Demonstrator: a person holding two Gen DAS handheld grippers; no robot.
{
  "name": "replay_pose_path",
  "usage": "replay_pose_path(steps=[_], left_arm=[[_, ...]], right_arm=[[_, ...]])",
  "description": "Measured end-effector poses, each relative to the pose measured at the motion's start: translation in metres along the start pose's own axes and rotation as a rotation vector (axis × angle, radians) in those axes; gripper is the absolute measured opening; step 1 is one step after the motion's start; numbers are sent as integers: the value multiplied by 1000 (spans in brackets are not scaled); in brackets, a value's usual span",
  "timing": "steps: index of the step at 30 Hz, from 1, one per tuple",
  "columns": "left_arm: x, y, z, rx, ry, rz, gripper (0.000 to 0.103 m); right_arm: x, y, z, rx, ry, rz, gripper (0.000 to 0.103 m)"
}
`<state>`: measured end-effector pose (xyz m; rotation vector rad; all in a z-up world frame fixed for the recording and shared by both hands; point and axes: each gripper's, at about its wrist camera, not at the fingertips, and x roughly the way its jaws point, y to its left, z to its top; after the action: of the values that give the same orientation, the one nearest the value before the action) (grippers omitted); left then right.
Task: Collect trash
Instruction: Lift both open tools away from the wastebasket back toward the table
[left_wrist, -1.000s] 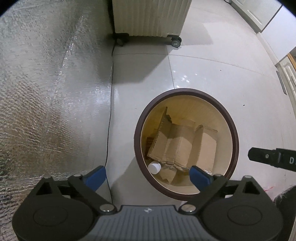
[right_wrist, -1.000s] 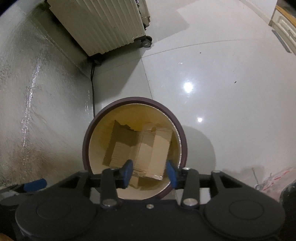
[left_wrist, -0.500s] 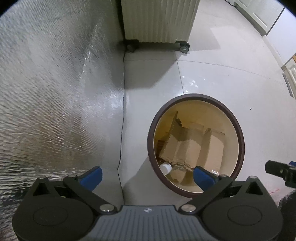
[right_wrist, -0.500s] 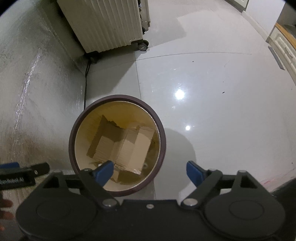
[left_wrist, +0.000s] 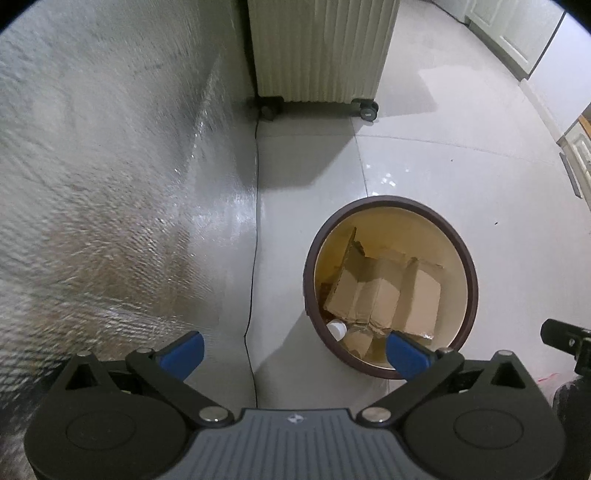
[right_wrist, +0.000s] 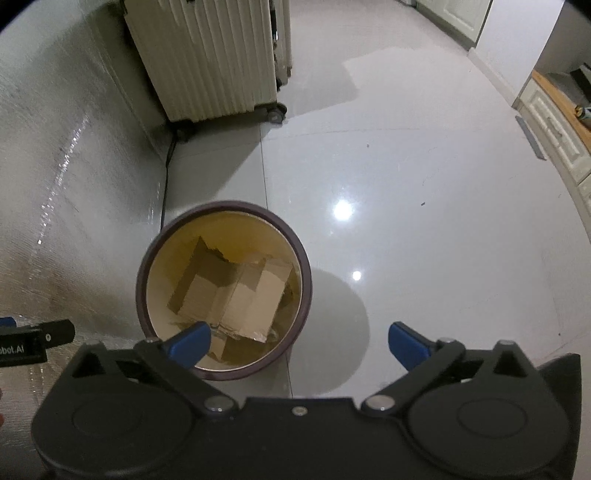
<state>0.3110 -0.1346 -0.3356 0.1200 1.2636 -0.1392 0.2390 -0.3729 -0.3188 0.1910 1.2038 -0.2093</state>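
Two grippers hang above the round dark-brown-rimmed waste bin (left_wrist: 468, 258), and neither holds anything. Our left gripper (left_wrist: 293, 350) stands spread wide with only floor between its blue pads. Our right gripper (right_wrist: 299, 341) has just been opening and now stands as wide as it goes, nothing between its jaws.

The trash we can see already sits in the bin: a flattened, creased sheet of brown corrugated cardboard (right_wrist: 236, 295) leaning across the yellow interior, and beside its lower edge a small white-capped bottle (left_wrist: 337, 328), mostly hidden.

We judge the cardboard light and fairly stiff along its flutes but ready to fold at its creases; a pinch on a free edge or corner would serve better than the flat middle. The bottle looks light and smooth, likely to slip or roll, so the neck under the cap seems the surest hold.

The bin stands on glossy grey floor tile (right_wrist: 406, 221), near a ribbed cream wheeled suitcase (left_wrist: 321, 48) and a silvery foil-faced wall (left_wrist: 110, 166).
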Motion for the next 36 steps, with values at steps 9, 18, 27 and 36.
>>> replay_pose_path(steps=[9, 18, 27, 36], left_arm=[[-58, -14, -16, 31, -100, -22, 103], [-131, -22, -36, 32, -200, -55, 103], [-214, -29, -49, 47, -347, -101, 103], [-296, -27, -71, 57, -505, -130, 103]], right_arm=[[-51, -8, -20, 40, -79, 40, 103], [-124, -22, -36, 64, -193, 30, 103], [-205, -42, -56, 100, -336, 34, 103], [-286, -44, -67, 95, -512, 50, 103]])
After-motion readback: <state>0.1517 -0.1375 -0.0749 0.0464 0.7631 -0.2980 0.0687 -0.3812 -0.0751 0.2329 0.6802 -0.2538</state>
